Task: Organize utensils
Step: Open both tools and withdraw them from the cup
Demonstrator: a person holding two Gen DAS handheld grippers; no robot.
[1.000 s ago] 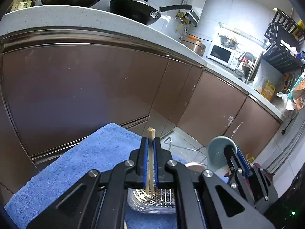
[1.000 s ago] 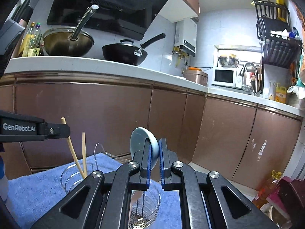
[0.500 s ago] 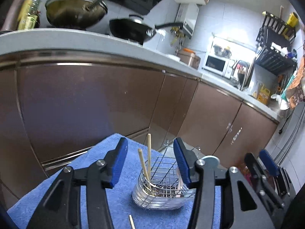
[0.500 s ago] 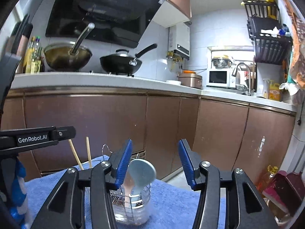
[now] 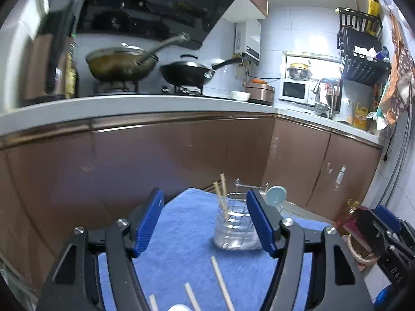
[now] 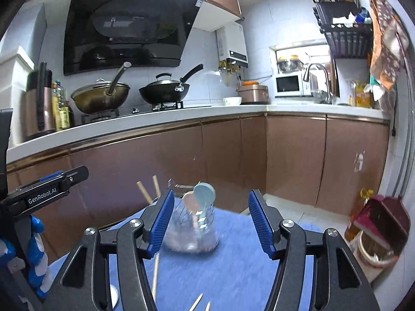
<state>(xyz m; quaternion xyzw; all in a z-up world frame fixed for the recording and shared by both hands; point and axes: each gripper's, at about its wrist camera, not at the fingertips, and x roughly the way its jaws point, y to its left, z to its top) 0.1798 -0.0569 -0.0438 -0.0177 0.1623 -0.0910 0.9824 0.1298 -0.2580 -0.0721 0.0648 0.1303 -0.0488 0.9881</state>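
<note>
Left wrist view: the left gripper (image 5: 205, 223) gaped empty; loose wooden chopsticks (image 5: 222, 283) lay near, pointing far toward the wire-and-clear utensil holder (image 5: 234, 226) on the blue towel (image 5: 179, 246).

Right wrist view: the right gripper (image 6: 211, 224) was spread wide too — glossy spoons (image 6: 203, 199) stood upright in the holder ahead, with chopsticks just below its fingers, so either hand seemed equally near.

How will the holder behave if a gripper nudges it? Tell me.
The holder probably slides easily: it looks like light wire and clear plastic. The spoons and chopsticks rise above its rim, so it may tip. The towel might add grip.
</note>
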